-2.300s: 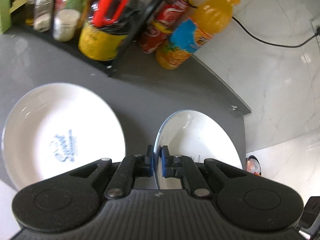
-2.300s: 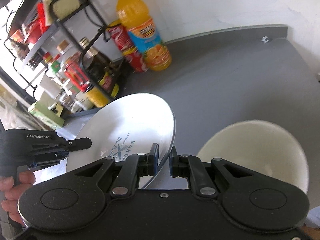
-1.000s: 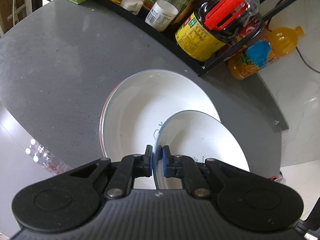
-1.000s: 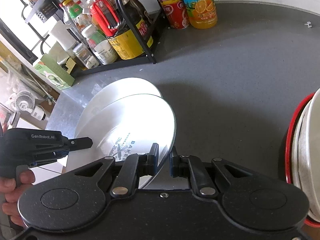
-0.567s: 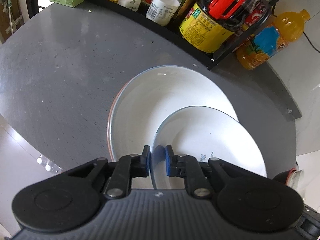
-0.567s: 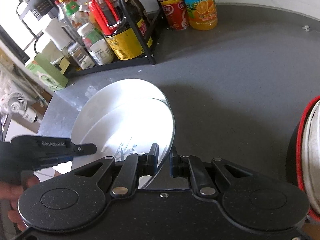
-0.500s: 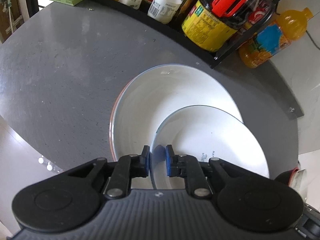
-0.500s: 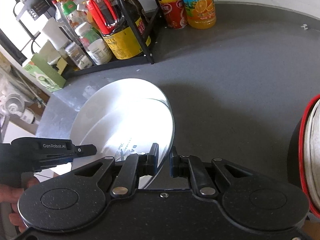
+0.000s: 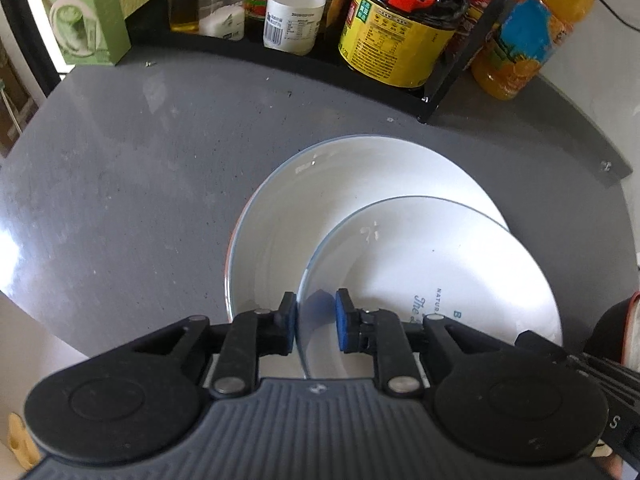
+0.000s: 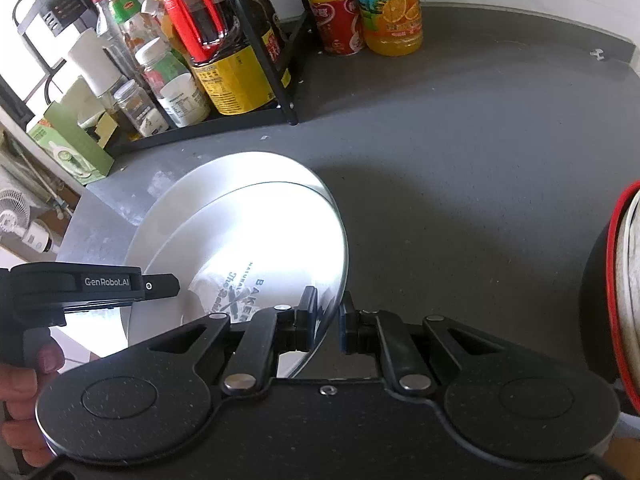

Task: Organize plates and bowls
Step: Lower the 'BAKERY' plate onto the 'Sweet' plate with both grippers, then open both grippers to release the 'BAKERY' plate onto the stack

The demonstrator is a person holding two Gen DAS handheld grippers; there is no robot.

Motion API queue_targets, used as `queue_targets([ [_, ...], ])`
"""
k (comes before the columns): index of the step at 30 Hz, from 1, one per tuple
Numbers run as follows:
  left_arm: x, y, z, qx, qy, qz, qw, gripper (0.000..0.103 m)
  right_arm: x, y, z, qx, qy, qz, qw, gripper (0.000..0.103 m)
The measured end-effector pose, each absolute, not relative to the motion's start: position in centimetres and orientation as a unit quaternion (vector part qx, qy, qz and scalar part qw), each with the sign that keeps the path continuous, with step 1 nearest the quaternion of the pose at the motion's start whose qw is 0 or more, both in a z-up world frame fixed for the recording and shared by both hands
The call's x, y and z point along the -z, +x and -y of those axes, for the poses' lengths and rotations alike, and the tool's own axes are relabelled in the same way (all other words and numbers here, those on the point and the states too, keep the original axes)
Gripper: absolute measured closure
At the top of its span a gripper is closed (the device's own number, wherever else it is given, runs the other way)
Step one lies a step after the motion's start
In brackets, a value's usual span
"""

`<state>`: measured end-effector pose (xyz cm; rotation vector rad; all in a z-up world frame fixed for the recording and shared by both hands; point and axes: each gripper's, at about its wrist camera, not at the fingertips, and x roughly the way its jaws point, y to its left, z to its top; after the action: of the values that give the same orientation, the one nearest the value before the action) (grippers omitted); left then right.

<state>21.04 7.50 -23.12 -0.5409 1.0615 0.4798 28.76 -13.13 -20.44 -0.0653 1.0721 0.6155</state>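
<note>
A white plate with blue print (image 9: 432, 280) lies tilted on a larger white plate (image 9: 340, 188) on the grey counter. My left gripper (image 9: 316, 322) is open, its blue pads either side of the upper plate's near rim. My right gripper (image 10: 324, 322) is open around the same plate's (image 10: 264, 240) opposite rim, with gaps beside the rim. The larger plate (image 10: 224, 176) shows behind it. The left gripper also shows in the right wrist view (image 10: 160, 286).
A black rack with sauce bottles and jars (image 9: 396, 28) stands along the back. An orange juice bottle (image 10: 390, 8) and red cans (image 10: 336, 20) stand beside it. A red-rimmed bowl stack (image 10: 624, 276) sits at the right. A green box (image 9: 86, 20) stands back left.
Both grippers brought the upper plate over the larger plate and set it down on it. The left jaws have opened off the rim, and the right jaws have opened slightly.
</note>
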Motion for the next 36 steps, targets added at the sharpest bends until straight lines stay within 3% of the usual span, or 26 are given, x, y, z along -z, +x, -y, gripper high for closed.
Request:
queue_targets([
  [3, 23.1, 21.4, -7.5, -0.225, -0.239, -0.499, 0.802, 0.084, 20.9, 28.8, 13.1, -0.281, -0.033, -0.507, 0.814, 0.082],
  [8, 23.1, 21.9, -8.2, -0.232, -0.223, -0.509, 0.798, 0.085, 21.4, 28.9, 12.5, -0.285, -0.036, -0.511, 0.810, 0.079],
  [12, 23.1, 22.1, -8.3, -0.229, -0.209, -0.509, 0.803, 0.085, 21.9, 29.3, 12.5, -0.277, -0.037, -0.514, 0.811, 0.067],
  [24, 22.9, 23.4, -8.9, -0.238, -0.200, -0.508, 0.803, 0.085, 23.0, 30.0, 12.0, -0.275, -0.053, -0.517, 0.809, 0.045],
  [36, 22.9, 23.9, -8.6, -0.246, -0.191, -0.513, 0.800, 0.084, 21.7, 29.9, 12.6, -0.291, -0.049, -0.497, 0.816, 0.049],
])
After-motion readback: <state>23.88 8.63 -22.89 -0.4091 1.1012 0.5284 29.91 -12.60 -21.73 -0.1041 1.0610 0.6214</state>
